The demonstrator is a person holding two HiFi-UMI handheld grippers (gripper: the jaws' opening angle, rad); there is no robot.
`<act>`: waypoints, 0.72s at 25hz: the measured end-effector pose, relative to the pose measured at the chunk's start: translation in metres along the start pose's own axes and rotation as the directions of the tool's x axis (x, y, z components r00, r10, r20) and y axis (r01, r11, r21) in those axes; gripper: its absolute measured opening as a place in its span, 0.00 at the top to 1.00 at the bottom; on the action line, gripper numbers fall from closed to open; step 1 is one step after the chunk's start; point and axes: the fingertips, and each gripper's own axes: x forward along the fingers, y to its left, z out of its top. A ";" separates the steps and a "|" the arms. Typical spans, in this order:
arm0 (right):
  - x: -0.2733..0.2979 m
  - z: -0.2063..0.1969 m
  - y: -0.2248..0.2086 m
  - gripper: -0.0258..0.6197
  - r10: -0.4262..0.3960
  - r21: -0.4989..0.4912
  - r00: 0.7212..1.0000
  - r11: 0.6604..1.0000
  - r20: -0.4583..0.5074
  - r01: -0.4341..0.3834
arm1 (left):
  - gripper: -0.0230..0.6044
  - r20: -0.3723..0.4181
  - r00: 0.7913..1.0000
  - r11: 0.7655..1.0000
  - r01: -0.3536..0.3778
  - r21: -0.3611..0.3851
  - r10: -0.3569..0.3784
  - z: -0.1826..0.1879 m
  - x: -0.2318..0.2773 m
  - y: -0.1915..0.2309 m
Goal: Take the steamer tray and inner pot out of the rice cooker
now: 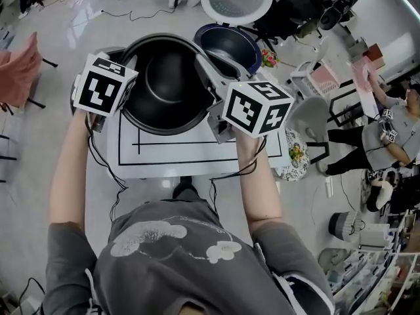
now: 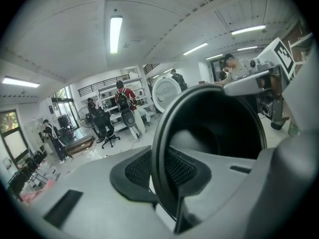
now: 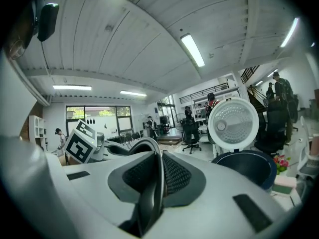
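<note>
The inner pot point(image 1: 167, 77) hangs above the table point(image 1: 197, 159), clear of the open rice cooker point(image 1: 226, 44). The jaws of the left gripper point(image 2: 163, 171) and right gripper point(image 3: 155, 176) are clamped on opposite sides of its rim. Next, I reckon, it must go down level, then be released.

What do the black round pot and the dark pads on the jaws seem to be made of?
Black round inner pot: probably metal with a dark non-stick coating; thin rim, dull satin sheen. Dark pads on the jaws: likely rubber; matte, with a fine dotted grip texture.
</note>
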 end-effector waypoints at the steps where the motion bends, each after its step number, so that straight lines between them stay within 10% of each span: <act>1: -0.001 -0.008 0.007 0.86 0.005 0.009 1.000 1.000 -0.009 -0.005 | 0.85 -0.008 1.000 1.000 0.006 0.001 -0.006 -0.009 -0.005 -0.002; 18: -0.016 -0.141 0.008 0.85 -0.040 0.201 0.985 0.977 -0.167 0.073 | 0.85 -0.216 0.972 0.995 0.091 -0.037 -0.097 -0.132 0.020 -0.060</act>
